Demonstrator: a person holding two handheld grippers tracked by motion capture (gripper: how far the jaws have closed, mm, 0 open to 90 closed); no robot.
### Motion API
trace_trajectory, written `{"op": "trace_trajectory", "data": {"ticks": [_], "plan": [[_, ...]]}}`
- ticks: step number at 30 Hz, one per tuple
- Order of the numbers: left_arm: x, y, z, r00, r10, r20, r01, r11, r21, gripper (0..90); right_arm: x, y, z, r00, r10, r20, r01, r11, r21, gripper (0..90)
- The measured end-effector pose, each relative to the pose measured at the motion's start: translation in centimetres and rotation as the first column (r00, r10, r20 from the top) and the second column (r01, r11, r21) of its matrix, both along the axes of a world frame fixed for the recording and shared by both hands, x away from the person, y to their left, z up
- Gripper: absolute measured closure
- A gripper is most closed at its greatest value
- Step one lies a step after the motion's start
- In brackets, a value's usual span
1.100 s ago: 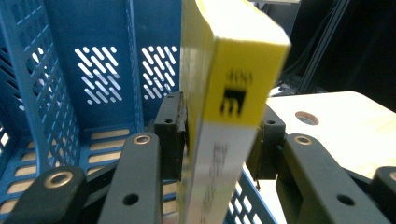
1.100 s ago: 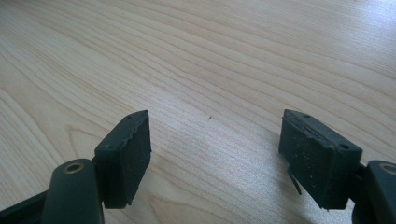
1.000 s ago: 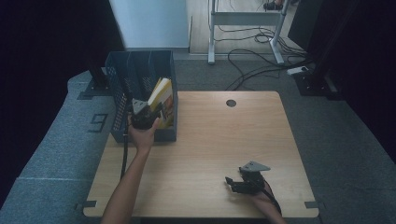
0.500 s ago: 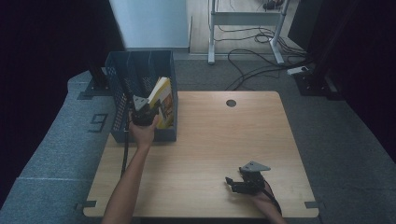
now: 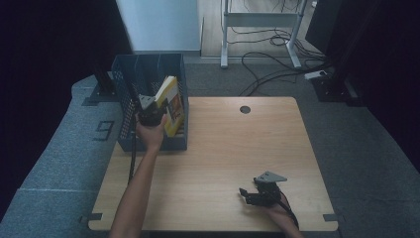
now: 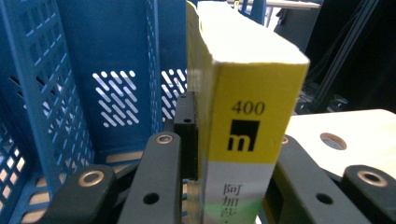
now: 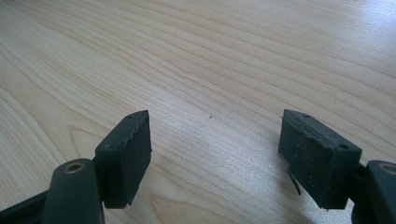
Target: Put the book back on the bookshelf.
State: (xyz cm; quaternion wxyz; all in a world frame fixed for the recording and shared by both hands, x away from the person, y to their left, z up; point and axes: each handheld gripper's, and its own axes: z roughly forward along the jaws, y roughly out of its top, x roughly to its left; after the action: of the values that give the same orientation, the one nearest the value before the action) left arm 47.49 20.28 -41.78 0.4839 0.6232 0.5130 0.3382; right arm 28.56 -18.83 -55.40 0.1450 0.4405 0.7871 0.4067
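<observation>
Item: thick yellow-spined paperback book, clamped at its spine by the left gripper, tilted above the right-hand slot of the blue perforated plastic file crate; right gripper lies released on the pale wooden table, well apart from the crate, jaws spread with nothing between. Risk, as judged: the tilted book may catch the crate's divider or front wall and twist out of the grip; the divider stands just beside the book.

Glossy yellow paper book, perforated blue plastic basket, matt pale wood-grain table.
</observation>
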Motion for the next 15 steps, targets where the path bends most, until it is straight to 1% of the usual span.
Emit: {"op": "trace_trajectory", "data": {"ticks": [2, 4, 6, 10, 14, 15], "plan": [[0.3, -0.2, 0.1, 1.0000, 0.003, 0.005, -0.003, 1.0000, 0.002, 75.6, 0.0, 0.0, 0.0, 1.0000, 0.000, -0.001, 0.000, 1.000, 0.001, 24.8], [0.6, -0.3, 0.2, 0.9999, 0.008, 0.011, -0.008, 0.9999, -0.009, 75.6, 0.0, 0.0, 0.0, 1.0000, 0.000, -0.002, 0.000, 1.000, 0.003, 24.8], [1.0, -0.5, 0.2, 0.9999, 0.011, 0.007, -0.011, 0.9998, -0.015, 75.6, 0.0, -0.1, 0.0, 1.0000, 0.000, -0.002, 0.000, 1.000, 0.005, 24.8], [1.5, -1.0, 0.2, 0.9998, 0.018, 0.009, -0.018, 0.9998, -0.009, 75.6, 0.0, -0.1, 0.0, 1.0000, -0.001, -0.005, 0.001, 1.000, 0.008, 24.9], [1.9, -1.4, 0.3, 0.9999, 0.014, 0.009, -0.014, 0.9998, -0.013, 75.6, 0.0, -0.1, 0.0, 1.0000, -0.002, -0.005, 0.002, 1.000, 0.008, 25.0], [2.0, -1.6, 0.3, 0.9999, 0.015, 0.007, -0.015, 0.9998, -0.009, 75.6, 0.0, -0.1, 0.0, 1.0000, -0.002, -0.005, 0.002, 1.000, 0.009, 25.0]]}}
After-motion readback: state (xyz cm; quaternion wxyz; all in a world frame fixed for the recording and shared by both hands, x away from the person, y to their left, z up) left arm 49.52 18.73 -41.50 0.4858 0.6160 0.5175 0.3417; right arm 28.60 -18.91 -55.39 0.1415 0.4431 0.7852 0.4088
